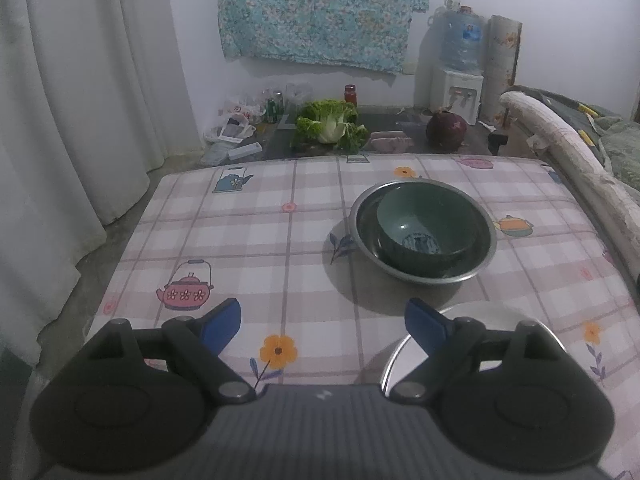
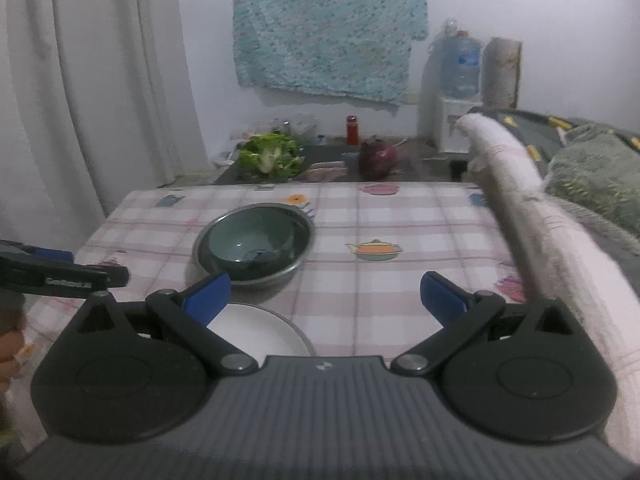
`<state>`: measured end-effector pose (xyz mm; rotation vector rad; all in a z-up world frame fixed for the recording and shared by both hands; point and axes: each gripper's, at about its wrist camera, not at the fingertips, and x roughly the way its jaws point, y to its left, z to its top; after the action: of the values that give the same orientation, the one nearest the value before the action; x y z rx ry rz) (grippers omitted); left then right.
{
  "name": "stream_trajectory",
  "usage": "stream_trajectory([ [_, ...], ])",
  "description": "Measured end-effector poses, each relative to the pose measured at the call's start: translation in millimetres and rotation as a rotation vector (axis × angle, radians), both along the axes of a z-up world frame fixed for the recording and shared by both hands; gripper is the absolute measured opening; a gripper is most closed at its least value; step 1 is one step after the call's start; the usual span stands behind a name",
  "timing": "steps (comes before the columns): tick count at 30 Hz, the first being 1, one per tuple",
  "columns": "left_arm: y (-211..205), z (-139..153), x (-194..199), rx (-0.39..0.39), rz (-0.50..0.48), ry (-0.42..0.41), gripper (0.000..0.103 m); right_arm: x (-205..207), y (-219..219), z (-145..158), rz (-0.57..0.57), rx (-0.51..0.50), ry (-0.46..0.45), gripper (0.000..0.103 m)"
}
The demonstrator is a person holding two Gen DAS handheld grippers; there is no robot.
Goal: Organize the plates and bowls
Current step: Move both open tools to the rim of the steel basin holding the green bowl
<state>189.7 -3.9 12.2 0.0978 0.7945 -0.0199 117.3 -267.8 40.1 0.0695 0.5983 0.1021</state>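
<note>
A dark green bowl (image 1: 424, 226) sits inside a steel basin (image 1: 486, 256) on the checked tablecloth (image 1: 248, 248). A white plate on a steel plate (image 1: 490, 314) lies nearer, under the right finger of my left gripper (image 1: 322, 326), which is open and empty above the cloth. In the right wrist view the green bowl (image 2: 250, 242) in the basin (image 2: 298, 266) lies ahead on the left, the white plate (image 2: 256, 330) below my left finger. My right gripper (image 2: 325, 294) is open and empty. The left gripper (image 2: 60, 276) shows at the left edge.
Beyond the table's far edge lie a lettuce (image 1: 330, 124), a red cabbage (image 1: 446, 130) and a red bottle (image 1: 350, 94) on a dark mat. A wrapped padded rail (image 2: 532, 216) runs along the table's right side. A white curtain (image 1: 80, 100) hangs left.
</note>
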Motion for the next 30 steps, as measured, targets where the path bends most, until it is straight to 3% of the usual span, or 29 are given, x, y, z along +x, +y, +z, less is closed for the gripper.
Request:
stream_trajectory([
  [25, -3.2, -20.7, 43.9, 0.026, 0.018, 0.05, 0.09, 66.4, 1.3, -27.8, 0.061, 0.055, 0.073, 0.102],
  [28, -0.3, -22.6, 47.7, -0.008, 0.002, 0.04, 0.09, 72.5, -1.4, -31.9, 0.064, 0.071, 0.085, 0.102],
  [30, 7.7, -24.0, 50.3, -0.079, -0.018, 0.015, 0.09, 79.0, -3.4, -35.3, 0.071, 0.091, 0.092, 0.102],
])
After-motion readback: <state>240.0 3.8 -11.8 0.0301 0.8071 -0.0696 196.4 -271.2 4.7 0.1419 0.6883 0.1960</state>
